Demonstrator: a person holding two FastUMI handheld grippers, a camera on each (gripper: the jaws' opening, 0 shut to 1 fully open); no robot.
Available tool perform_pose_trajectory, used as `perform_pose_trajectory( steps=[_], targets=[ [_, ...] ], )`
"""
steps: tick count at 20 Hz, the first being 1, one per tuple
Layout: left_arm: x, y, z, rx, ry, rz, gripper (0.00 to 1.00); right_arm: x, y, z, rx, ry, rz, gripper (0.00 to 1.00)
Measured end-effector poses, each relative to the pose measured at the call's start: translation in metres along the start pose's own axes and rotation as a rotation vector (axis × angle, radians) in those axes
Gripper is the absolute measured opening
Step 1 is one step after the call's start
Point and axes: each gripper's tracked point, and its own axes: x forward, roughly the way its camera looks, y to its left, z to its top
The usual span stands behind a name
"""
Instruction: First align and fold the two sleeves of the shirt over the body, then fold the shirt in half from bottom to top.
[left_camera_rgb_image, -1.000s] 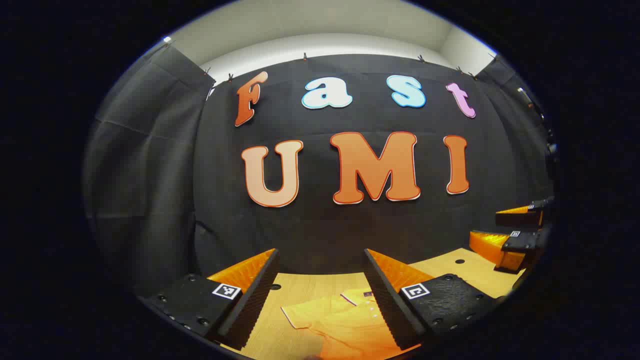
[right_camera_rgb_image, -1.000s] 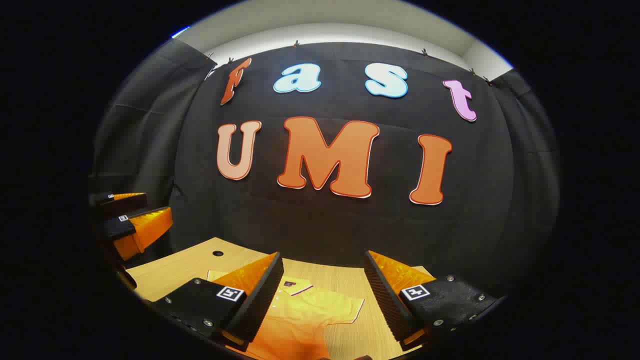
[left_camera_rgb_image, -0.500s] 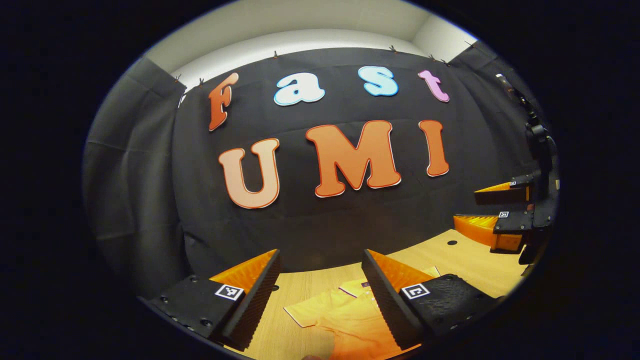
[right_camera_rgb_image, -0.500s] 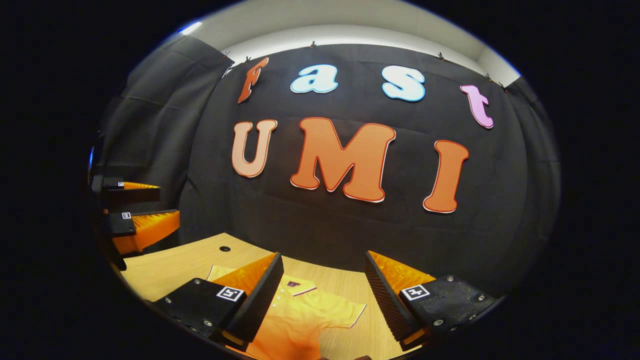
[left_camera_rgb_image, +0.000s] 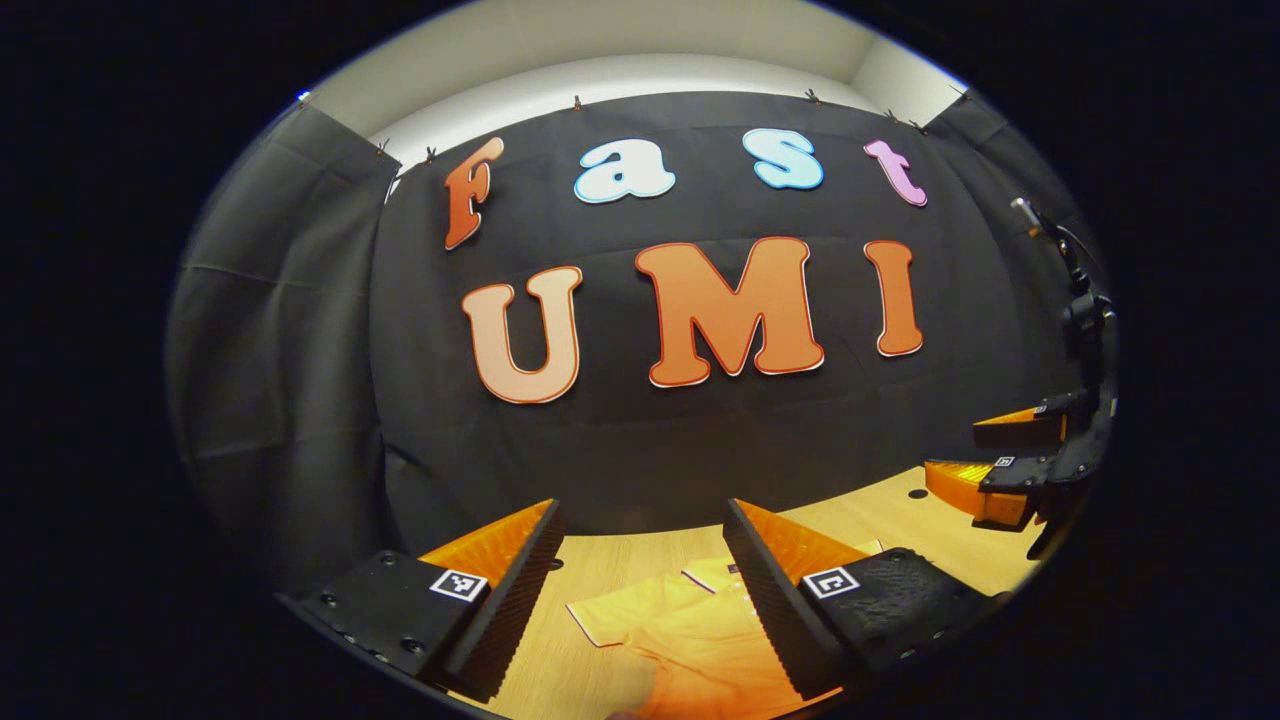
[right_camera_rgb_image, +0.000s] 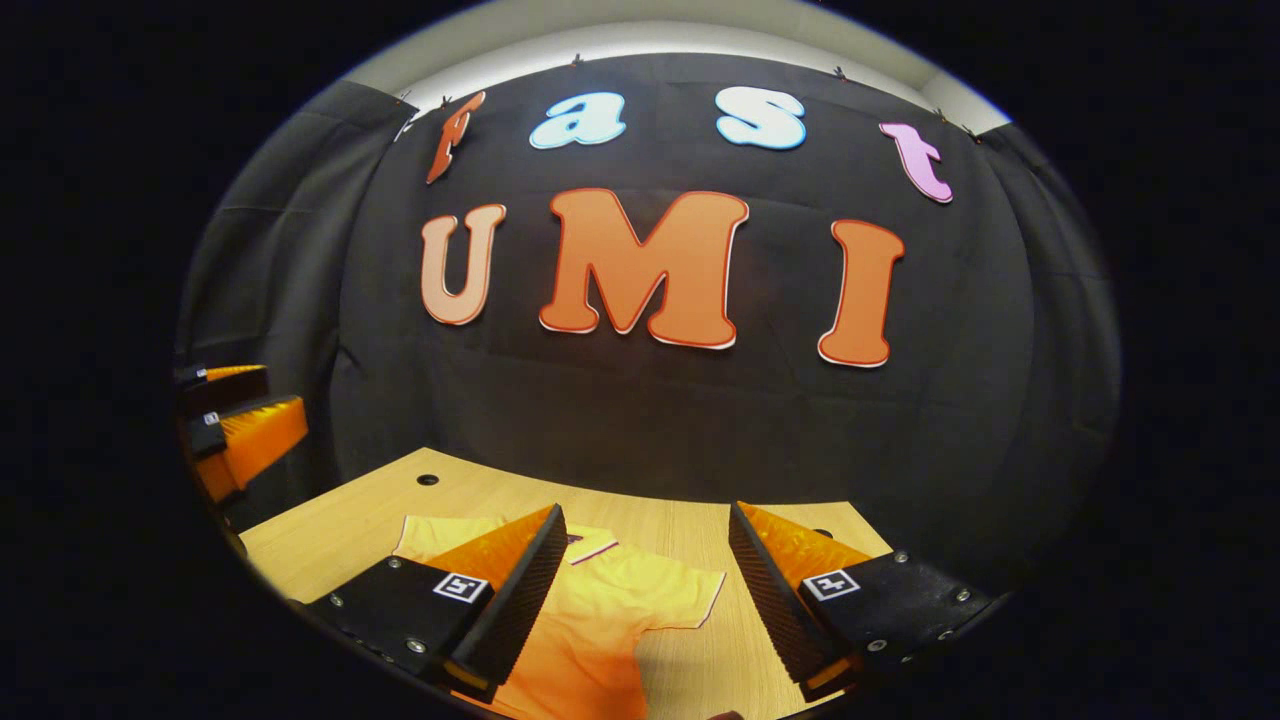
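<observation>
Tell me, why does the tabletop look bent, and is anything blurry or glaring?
Left gripper view: fisheye lens bows the wooden table; the shirt stays sharp, lit warm, no glare. Right gripper view: same curving of the table; the shirt dims toward the bottom edge; light falls from a bright strip above the wall.

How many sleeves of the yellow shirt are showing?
2. In the right gripper view one sleeve lies spread flat on the table between the fingers; the other sleeve spreads toward the far-left side, partly hidden behind a finger.
</observation>
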Motion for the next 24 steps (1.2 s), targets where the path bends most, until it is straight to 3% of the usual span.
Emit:
perform_pose_trajectory(
  steps=[7, 16, 20, 24],
  targets=[
    [-0.009, 0.011, -0.003, 0.021, 0.026, 0.068, 0.99, 0.058, -0.024, -0.046, -0.026, 0.157, 0.009, 0.99],
    [-0.025, 0.031, -0.029, 0.016, 0.114, 0.206, 0.99, 0.117, -0.039, -0.127, 0.05, 0.463, 0.021, 0.98],
    [-0.036, 0.041, -0.039, 0.012, 0.141, 0.278, 0.99, 0.134, -0.048, -0.167, 0.098, 0.63, 0.006, 0.93],
    [-0.038, 0.035, -0.05, 0.016, 0.185, 0.295, 0.99, 0.151, -0.058, -0.198, 0.101, 0.744, -0.012, 0.89]
  ],
)
